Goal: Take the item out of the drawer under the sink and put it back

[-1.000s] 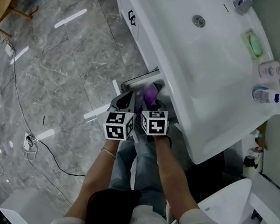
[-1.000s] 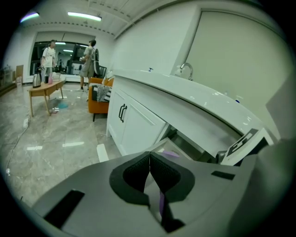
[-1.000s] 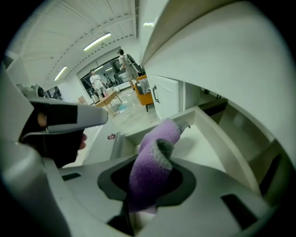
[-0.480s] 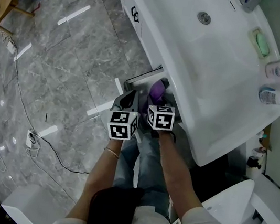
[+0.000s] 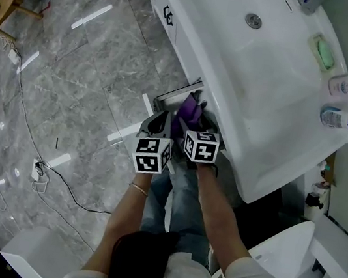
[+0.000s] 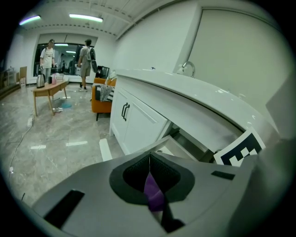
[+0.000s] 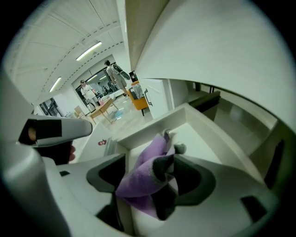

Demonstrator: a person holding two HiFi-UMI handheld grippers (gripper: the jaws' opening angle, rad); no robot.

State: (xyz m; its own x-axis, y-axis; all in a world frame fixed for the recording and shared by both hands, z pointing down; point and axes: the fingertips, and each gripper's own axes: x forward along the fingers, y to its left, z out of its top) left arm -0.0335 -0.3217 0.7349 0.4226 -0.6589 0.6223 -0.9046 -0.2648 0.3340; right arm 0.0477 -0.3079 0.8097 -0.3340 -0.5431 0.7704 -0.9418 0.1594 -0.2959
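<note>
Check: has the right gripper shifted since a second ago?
No, barely: against the drawer rim the right gripper sits where it did. Its jaws have just been opening, purple cloth between them.

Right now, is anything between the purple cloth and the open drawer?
Nothing visible does. The purple cloth hangs above the drawer, over bare white floor, pinched by the left gripper; the jaws of the right gripper have just opened around it.

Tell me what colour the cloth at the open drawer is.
Purple. The cloth shows best in the right gripper view.
</note>
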